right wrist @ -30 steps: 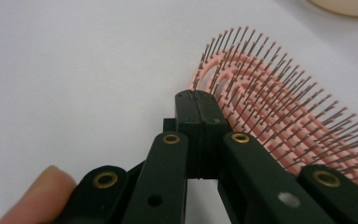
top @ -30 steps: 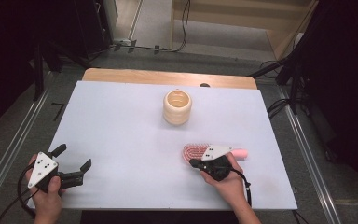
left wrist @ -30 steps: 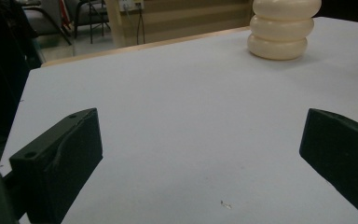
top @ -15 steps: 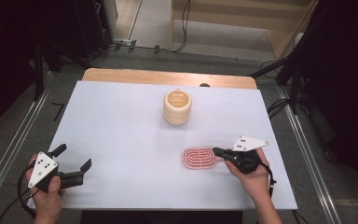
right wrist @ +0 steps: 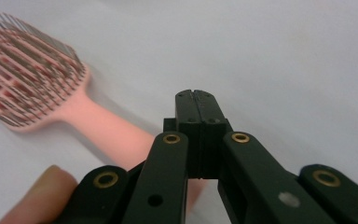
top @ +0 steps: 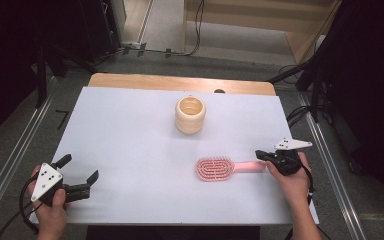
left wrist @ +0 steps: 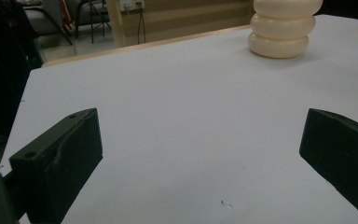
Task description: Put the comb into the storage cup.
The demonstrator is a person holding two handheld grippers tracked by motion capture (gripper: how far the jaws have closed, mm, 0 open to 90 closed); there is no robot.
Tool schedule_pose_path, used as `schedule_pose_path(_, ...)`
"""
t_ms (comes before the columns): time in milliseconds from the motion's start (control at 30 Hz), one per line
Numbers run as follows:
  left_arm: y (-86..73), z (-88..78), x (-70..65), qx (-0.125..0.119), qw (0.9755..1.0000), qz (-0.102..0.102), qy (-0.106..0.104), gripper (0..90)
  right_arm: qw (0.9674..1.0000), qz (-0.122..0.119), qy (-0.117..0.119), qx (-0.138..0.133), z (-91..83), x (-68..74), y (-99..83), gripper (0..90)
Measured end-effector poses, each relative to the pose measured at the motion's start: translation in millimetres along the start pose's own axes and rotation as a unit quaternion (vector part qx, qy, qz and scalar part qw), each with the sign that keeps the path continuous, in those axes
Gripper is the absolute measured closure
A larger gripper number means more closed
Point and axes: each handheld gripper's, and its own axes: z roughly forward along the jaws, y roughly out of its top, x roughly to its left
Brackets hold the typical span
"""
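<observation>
Right now your right tool [top: 261, 155], jaws clenched on nothing, sits seemingly over the handle end of the pink hairbrush [top: 222, 168] lying flat on the tabletop [top: 130, 130]; next, spread them to grasp it.

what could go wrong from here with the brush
The right gripper is shut with nothing between its jaws, hovering at the end of the brush handle; going in shut, it may just shove the brush instead of gripping it. The handle lies flat on the table, so the jaws could slip off. The left gripper, open, sits far from the brush and cannot steady it.
</observation>
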Motion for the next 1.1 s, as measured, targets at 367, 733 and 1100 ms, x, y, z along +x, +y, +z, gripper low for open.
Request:
schedule_pose_path(367,0.0,-0.2,-0.1,0.0,1.0,0.002,-0.002,0.0,0.9993,0.023,0.002,0.029,4.4,-12.2,-14.5,88.3)
schedule_pose_path(733,0.1,0.4,-0.7,0.001,1.0,0.003,-0.002,0.0,0.9988,0.024,0.022,0.037,-4.2,-0.2,-34.1,88.3)
schedule_pose_path(1100,0.3,0.6,-1.1,0.001,1.0,0.004,-0.003,0.0,0.9978,-0.02,0.033,0.054,-17.7,21.1,-32.6,88.3)
